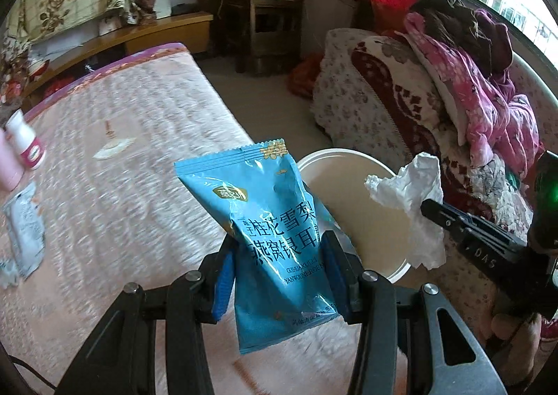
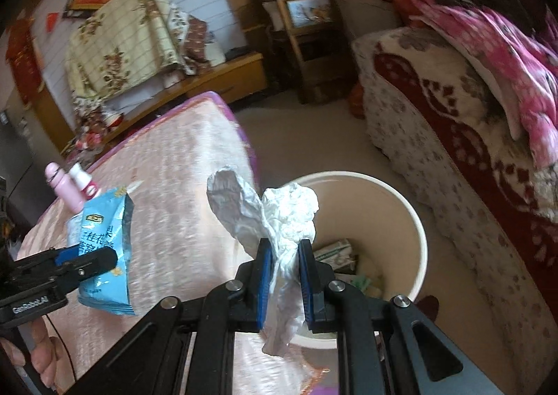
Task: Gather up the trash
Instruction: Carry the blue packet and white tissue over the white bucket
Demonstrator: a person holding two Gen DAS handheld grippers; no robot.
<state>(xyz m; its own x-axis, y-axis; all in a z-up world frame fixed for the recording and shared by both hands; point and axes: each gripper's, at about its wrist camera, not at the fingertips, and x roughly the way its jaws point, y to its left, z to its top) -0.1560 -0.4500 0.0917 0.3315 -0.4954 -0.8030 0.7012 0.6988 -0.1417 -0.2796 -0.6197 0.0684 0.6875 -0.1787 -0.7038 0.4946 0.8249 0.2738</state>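
Note:
My left gripper (image 1: 279, 255) is shut on a blue snack packet (image 1: 275, 220), which stands upright between the blue pads above the edge of the pink cover. Just behind it to the right is the cream waste bin (image 1: 334, 152). My right gripper (image 2: 284, 255) is shut on a crumpled white tissue (image 2: 279, 213), held over the near left rim of the bin (image 2: 415, 220). A carton (image 2: 334, 248) and other scraps lie inside the bin. Each view also catches the other gripper: the right gripper (image 1: 432, 210) with the tissue (image 1: 415, 192), and the left gripper (image 2: 87, 262) with the packet (image 2: 104, 238).
A pink quilted cover (image 1: 122, 168) spreads to the left, with a pink and a white bottle (image 1: 26, 147) and a silvery wrapper (image 1: 24, 227) at its far left. A floral sofa piled with clothes (image 1: 470, 98) stands right of the bin. Bare floor lies beyond.

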